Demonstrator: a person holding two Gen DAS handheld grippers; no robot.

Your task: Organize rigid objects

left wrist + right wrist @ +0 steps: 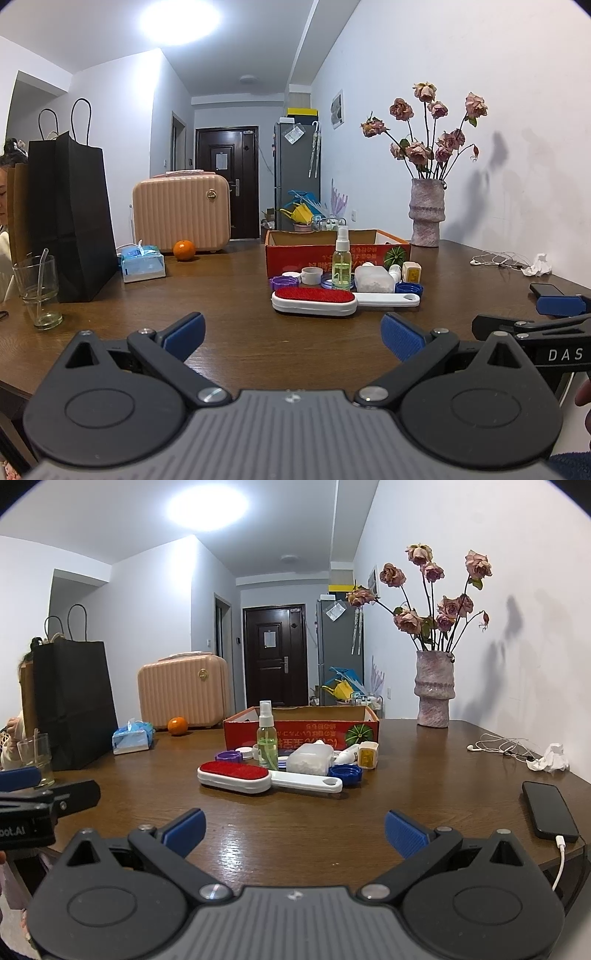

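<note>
Both grippers, left gripper (291, 332) and right gripper (293, 829), wide open, empty, short of lint brush (236, 777).

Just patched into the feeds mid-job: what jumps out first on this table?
A red-and-white lint brush lies nearest, fronting a cluster of small items around a clear spray bottle, with the open red cardboard box right behind. Both grippers, left and right, hover open and empty.

White walls (480, 524), a dark door (275, 653), a ceiling light (207, 504); perhaps a grey fridge (295, 162).
</note>
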